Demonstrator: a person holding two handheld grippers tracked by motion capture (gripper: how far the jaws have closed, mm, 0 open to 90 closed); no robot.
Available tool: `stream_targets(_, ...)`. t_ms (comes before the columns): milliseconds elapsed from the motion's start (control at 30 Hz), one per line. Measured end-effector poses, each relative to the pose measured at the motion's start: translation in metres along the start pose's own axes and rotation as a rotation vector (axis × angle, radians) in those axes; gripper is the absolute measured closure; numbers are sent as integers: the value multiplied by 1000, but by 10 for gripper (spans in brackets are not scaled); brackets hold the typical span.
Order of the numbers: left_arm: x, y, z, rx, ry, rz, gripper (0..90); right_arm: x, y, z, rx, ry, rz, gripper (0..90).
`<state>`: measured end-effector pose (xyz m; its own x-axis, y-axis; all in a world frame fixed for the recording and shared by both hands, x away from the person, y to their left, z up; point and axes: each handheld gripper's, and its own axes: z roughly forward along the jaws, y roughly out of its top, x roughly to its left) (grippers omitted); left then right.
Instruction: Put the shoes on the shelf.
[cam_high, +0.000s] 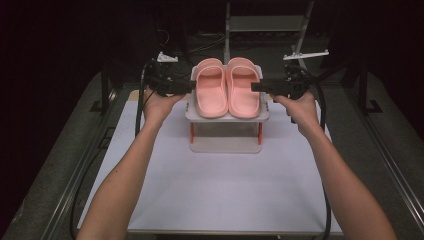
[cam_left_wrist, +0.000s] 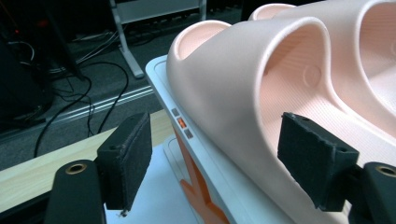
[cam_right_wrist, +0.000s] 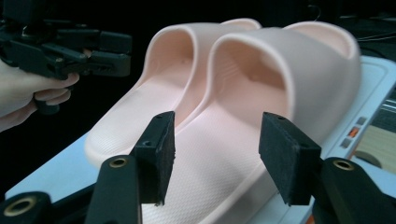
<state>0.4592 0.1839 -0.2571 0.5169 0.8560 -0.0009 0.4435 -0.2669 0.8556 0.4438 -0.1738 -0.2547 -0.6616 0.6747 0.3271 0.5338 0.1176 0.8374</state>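
Your two bare forearms are coming up from the bottom edge of the high view, nearest the camera, and reaching forward across the white table top (cam_high: 225, 195) toward a small white rack (cam_high: 226, 116) with orange legs.

Your left hand (cam_high: 157, 106) is gripping the left gripper (cam_high: 189, 86) from below, with the wrist bent up and the tool pointing inward to the right. Its jaws are standing wide apart and holding nothing. In the left gripper view the left pad (cam_left_wrist: 126, 165) is hanging outside the rack's edge, over the table, while the right pad (cam_left_wrist: 314, 165) is sitting over the footbed of the left slipper (cam_high: 211, 90); the slipper's outer wall and strap are lying between the two pads. Whether either pad is touching the foam, you cannot tell.

The pair of pink slippers is lying side by side on the rack's upper shelf, toes pointing away from you, the two touching along their inner sides.

Your right hand (cam_high: 300, 109) is holding the right gripper (cam_high: 256, 86) the same way, pointing inward to the left. Its jaws are also standing wide open and empty. In the right gripper view both pads are hovering near the heel half of the right slipper (cam_high: 243, 88), straddling its outer rim, and your left hand with its gripper is showing beyond the pair at upper left.
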Motion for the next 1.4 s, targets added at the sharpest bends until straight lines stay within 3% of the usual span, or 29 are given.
stream_targets(367, -1, -14, -18, -14, 6, -11, 226, 17, -14, -13, -6, 53, -32, 434)
stream_targets(633, 1, -26, -28, -28, -15, -38, 191, 23, -24, -21, -8, 94, -36, 429)
stream_targets(1033, -5, -43, -48, -52, -15, -40, 175, 41, -30, -35, -17, 147, -58, 443)
stream_targets(1400, -8, -60, -60, -65, -16, -34, 169, 44, -54, -32, 10, 178, -55, 448)
